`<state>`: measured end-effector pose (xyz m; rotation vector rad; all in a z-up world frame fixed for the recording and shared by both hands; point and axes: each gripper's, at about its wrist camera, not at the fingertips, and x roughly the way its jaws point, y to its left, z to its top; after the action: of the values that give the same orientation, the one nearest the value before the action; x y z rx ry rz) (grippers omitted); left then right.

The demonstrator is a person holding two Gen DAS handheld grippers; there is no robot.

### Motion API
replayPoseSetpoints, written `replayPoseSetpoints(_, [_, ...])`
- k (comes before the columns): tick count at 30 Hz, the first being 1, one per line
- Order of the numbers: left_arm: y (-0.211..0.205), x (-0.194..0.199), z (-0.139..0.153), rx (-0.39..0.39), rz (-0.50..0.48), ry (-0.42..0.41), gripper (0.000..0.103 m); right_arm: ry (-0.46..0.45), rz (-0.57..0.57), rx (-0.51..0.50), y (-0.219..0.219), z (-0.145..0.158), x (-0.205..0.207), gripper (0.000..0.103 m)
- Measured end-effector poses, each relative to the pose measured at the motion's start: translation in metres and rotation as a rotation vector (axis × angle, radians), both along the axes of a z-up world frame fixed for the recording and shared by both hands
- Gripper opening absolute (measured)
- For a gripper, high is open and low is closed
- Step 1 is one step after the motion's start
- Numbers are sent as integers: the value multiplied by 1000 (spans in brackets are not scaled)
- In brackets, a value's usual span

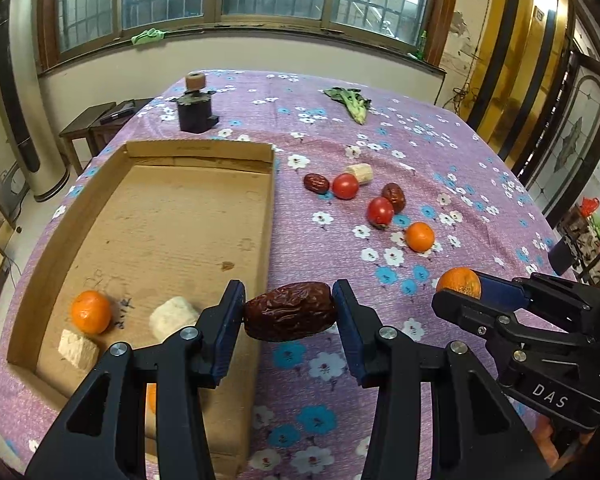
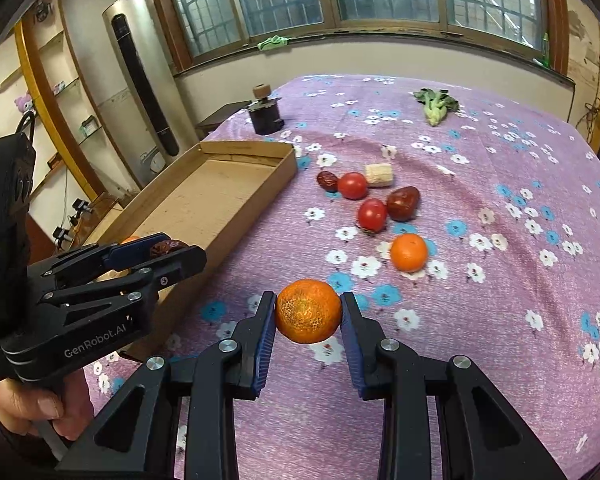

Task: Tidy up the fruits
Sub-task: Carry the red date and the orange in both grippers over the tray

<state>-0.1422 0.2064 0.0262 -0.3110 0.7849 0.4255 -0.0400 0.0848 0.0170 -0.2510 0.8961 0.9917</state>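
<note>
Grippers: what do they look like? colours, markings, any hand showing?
Both are black angular linkage frames with silver screws and ribbed blue finger pads. The left gripper reads "GenRobot.AI" in white; the right gripper reads "DAS". A bare hand grips the left one's handle. No cables visible.

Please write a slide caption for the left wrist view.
Left gripper holds a red date beside the cardboard tray.

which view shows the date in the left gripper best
The left wrist view: the red date sits centre frame, clamped end to end between the left gripper fingers, wrinkled skin clear. The right wrist view shows only a sliver of it from the side, mostly hidden by the fingers.
</note>
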Motion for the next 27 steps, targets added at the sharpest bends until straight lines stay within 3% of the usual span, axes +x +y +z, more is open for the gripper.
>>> replayPoseSetpoints(27, [63, -33, -3, -19, 125, 7, 44, 2, 129, 0, 70, 3, -28, 32])
